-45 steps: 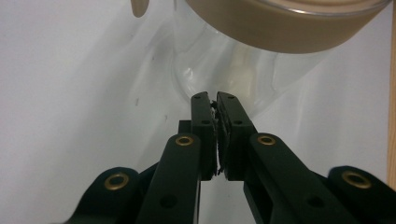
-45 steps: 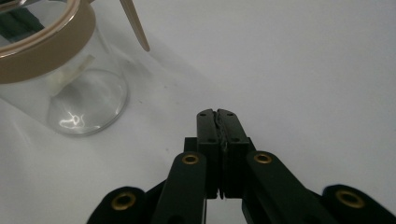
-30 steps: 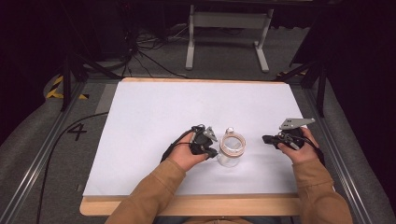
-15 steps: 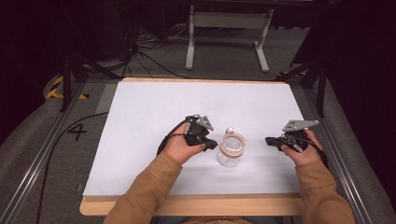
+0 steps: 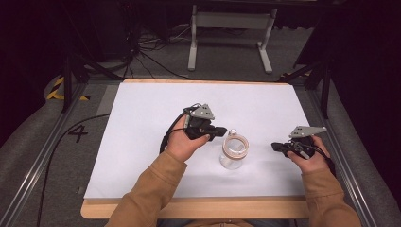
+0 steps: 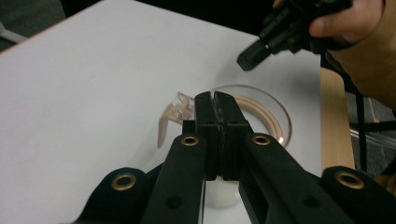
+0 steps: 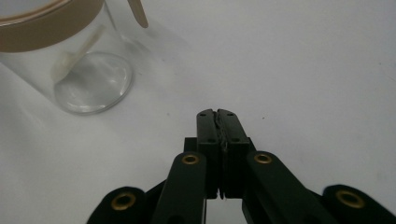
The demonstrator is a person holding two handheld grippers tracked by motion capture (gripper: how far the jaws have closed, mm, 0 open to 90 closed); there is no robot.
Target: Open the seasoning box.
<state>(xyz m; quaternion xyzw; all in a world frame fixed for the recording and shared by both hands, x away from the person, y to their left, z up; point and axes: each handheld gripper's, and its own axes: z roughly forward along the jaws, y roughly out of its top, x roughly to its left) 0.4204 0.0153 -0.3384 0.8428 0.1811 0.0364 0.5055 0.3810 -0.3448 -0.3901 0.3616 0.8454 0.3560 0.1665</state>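
Left gripper (image 5: 222, 131) beside glass jar (image 5: 233, 152).

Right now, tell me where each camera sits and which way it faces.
High view: above the person's side, looking forward and down at the white table; forearms and both hand-held grippers show.
Left gripper view: rides the left hand-held gripper, its jaws together, facing the glass jar.
Right gripper view: rides the right hand-held gripper, its jaws together, facing the table.
All three views share the jar.
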